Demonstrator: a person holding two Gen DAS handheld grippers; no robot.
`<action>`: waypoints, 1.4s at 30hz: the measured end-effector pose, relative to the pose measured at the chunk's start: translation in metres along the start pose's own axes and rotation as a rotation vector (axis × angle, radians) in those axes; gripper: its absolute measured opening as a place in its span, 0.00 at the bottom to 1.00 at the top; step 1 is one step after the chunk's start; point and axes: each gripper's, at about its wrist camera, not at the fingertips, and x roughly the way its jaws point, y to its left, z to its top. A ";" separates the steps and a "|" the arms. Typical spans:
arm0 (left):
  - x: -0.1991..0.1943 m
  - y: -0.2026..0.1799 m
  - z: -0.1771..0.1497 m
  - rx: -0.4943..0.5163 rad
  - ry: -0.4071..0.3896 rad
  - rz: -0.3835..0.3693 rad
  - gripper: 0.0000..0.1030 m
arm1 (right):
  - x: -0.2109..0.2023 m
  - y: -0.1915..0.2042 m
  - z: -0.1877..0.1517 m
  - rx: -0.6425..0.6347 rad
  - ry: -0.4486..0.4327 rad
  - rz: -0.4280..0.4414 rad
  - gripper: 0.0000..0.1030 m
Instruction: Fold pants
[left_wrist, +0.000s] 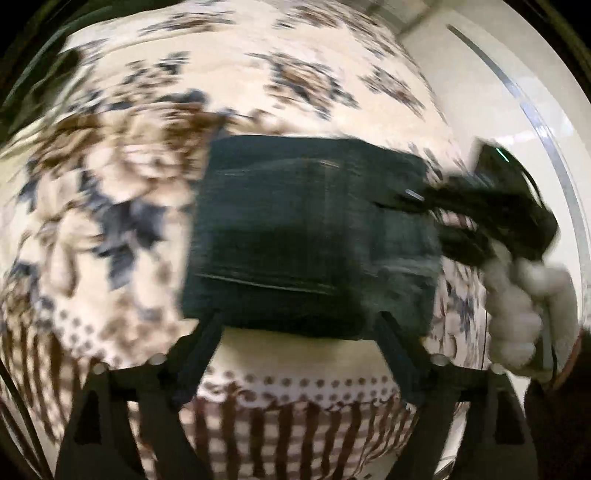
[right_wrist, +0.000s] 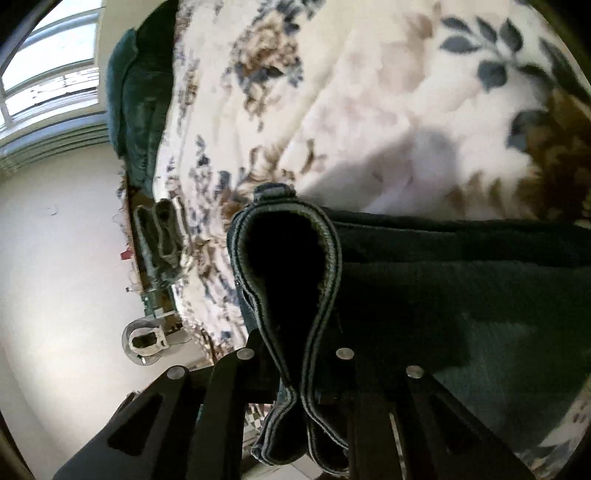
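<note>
Dark jeans (left_wrist: 306, 236) lie folded into a thick block on a floral bedspread (left_wrist: 147, 155); the left wrist view is blurred by motion. My left gripper (left_wrist: 299, 325) is open, its fingers spread at the near edge of the block with nothing between them. My right gripper (left_wrist: 436, 206) reaches onto the block's right end, held by a white-gloved hand (left_wrist: 517, 302). In the right wrist view my right gripper (right_wrist: 299, 354) is shut on a looped hem of the jeans (right_wrist: 291, 266), which bulges forward between the fingers.
The bedspread (right_wrist: 388, 92) covers the bed. A dark green cushion (right_wrist: 136, 99) lies at the bed's far end, and a second folded garment (right_wrist: 162, 236) lies near its edge. Pale floor (right_wrist: 55, 258), a window (right_wrist: 48, 74) and a small stand (right_wrist: 144, 341) are beside the bed.
</note>
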 end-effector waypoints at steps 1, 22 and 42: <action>-0.004 0.009 0.002 -0.039 -0.014 0.012 0.84 | -0.008 0.001 -0.003 -0.008 -0.007 0.003 0.12; 0.135 -0.028 0.071 -0.023 0.214 -0.016 0.86 | -0.138 -0.185 -0.036 0.274 -0.141 -0.060 0.56; 0.190 -0.014 0.155 -0.126 0.305 -0.169 0.36 | -0.148 -0.206 -0.071 0.187 -0.168 -0.260 0.59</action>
